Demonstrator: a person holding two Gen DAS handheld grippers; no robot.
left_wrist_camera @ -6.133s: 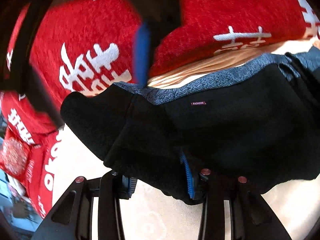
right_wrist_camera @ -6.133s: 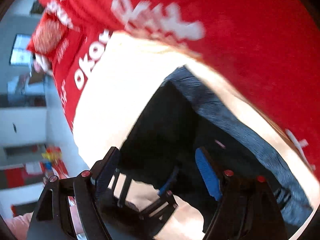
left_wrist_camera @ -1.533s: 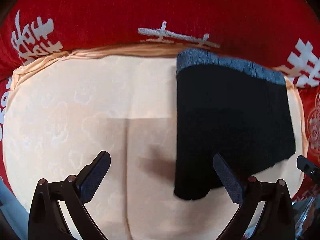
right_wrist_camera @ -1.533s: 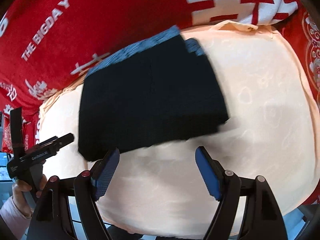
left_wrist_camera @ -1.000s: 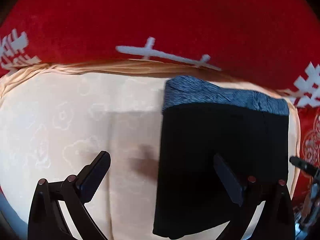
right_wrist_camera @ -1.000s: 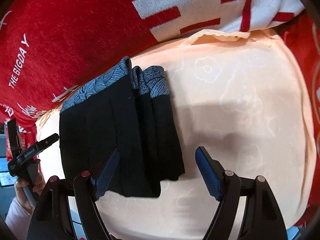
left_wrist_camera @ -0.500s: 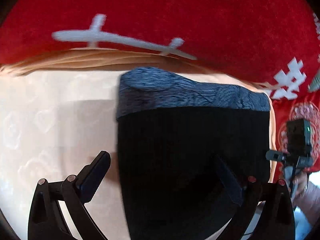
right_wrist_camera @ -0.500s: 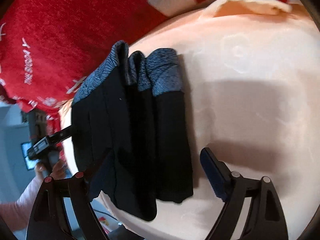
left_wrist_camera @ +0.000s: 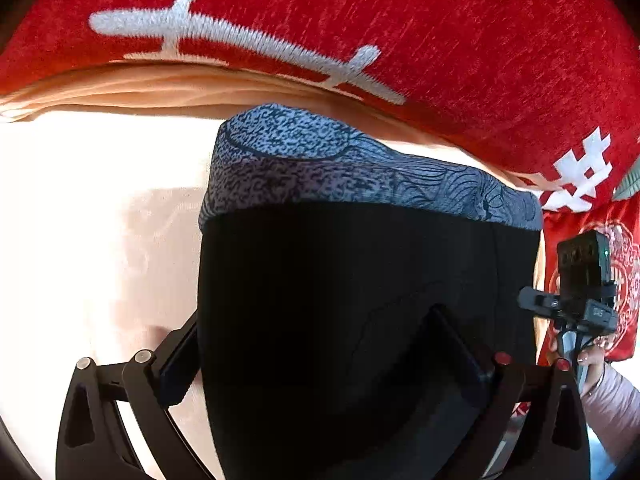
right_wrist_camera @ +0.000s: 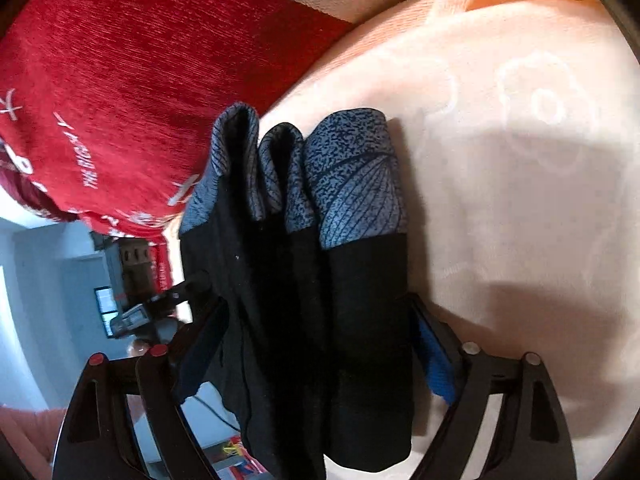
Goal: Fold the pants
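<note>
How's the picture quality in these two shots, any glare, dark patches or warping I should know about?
Left wrist view: the cream sheet is blown out to white at left, the pants are so dark that their folds vanish, and the red blanket bows with fisheye warp. Right wrist view: sharper on the patterned waistband, with a soft shadow across the sheet at lower right and dark corners.

A home bedroom: a cream embossed bedsheet (right_wrist_camera: 520, 160) at right, a red embroidered blanket (left_wrist_camera: 400, 20) across the top.
</note>
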